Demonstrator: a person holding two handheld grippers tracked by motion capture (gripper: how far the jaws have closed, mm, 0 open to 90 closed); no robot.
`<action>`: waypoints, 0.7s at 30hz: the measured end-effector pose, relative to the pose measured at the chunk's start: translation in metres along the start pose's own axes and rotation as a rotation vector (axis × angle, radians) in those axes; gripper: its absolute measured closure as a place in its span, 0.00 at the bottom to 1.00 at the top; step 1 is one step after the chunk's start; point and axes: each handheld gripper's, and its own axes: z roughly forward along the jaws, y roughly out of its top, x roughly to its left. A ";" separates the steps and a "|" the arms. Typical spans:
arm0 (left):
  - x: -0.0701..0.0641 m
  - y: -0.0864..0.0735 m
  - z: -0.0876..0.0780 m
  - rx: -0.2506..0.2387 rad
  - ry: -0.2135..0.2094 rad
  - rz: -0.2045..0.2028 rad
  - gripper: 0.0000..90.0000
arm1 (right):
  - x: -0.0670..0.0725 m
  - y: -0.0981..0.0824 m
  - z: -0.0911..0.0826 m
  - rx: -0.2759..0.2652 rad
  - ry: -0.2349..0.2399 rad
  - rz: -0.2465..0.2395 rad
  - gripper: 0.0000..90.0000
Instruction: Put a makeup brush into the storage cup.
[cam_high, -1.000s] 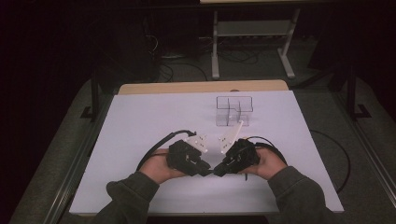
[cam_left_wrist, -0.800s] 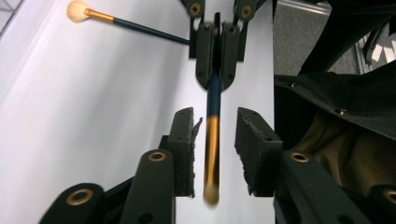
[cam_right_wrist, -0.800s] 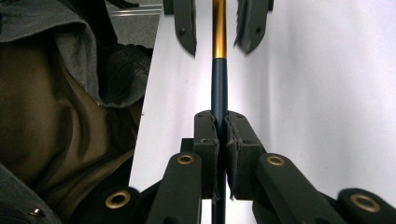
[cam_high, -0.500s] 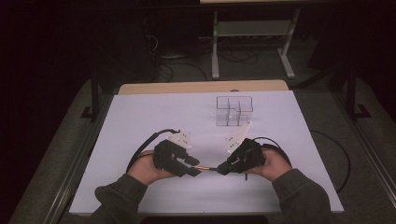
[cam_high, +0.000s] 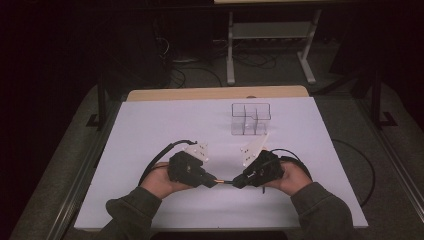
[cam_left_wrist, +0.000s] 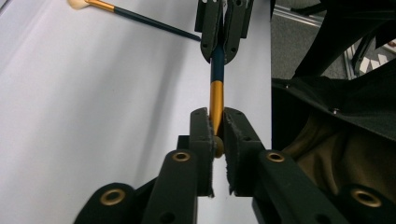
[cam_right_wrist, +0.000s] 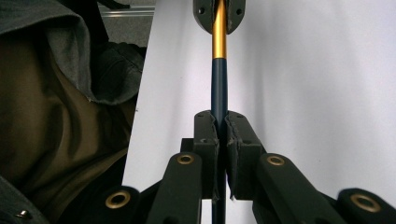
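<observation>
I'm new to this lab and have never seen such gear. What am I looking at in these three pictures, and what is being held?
There is no robot here. A person sits at a white table holding a handheld gripper in each hand: the left gripper and the right gripper, each with two black fingers. The high view looks down from above the person. The other two pictures come from cameras riding on each gripper, looking along its fingers. Both grippers are shut on one thin brush: the left grips its gold part, the right its dark blue handle. On the table stand a clear divided box and, in the left gripper view, a second brush.
</observation>
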 end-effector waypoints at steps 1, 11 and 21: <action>0.000 0.001 0.001 0.012 -0.003 0.009 0.93 | 0.001 0.000 0.001 0.005 -0.003 -0.005 0.92; -0.003 0.005 0.002 0.039 0.018 0.021 0.94 | 0.002 0.000 0.004 0.025 -0.020 -0.005 0.90; -0.003 0.012 0.002 0.064 0.025 0.033 0.94 | 0.002 0.012 0.004 0.048 -0.020 -0.007 0.80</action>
